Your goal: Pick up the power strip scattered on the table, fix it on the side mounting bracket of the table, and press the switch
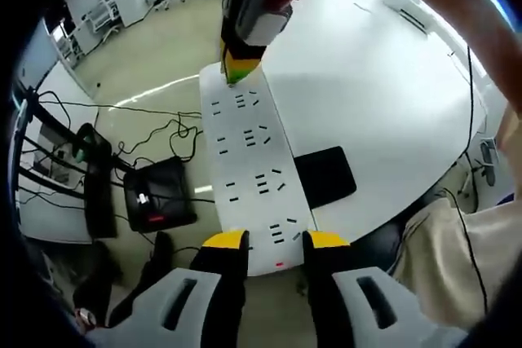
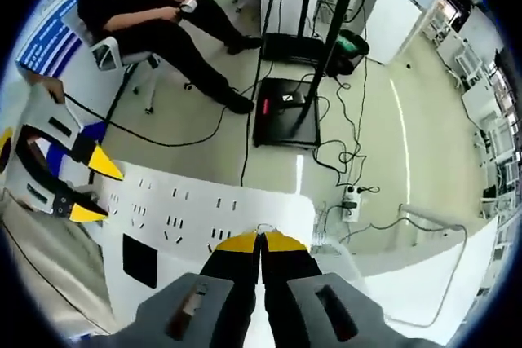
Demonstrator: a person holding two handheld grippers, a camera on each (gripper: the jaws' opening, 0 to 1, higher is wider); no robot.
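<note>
A long white power strip (image 1: 251, 170) with several socket rows hangs over the edge of the white table (image 1: 383, 95). My left gripper (image 1: 276, 240) is shut on its near end, one yellow-tipped jaw on each long side, by a small red mark. From above, my right gripper (image 1: 237, 65) touches the strip's far end with its tips. In the right gripper view that gripper (image 2: 261, 241) has its jaws shut together at the edge of the power strip (image 2: 204, 205), and the left gripper (image 2: 91, 189) straddles the other end. A black rectangular pad (image 1: 325, 177) lies on the table beside the strip.
Below the table edge, the floor holds a black box with a red light (image 1: 159, 196), loose cables (image 2: 342, 140), a black stand (image 2: 326, 30) and a small floor socket strip (image 2: 351, 201). A person sits on a chair (image 2: 155, 14). A beige sleeve (image 1: 444, 258) is at my right.
</note>
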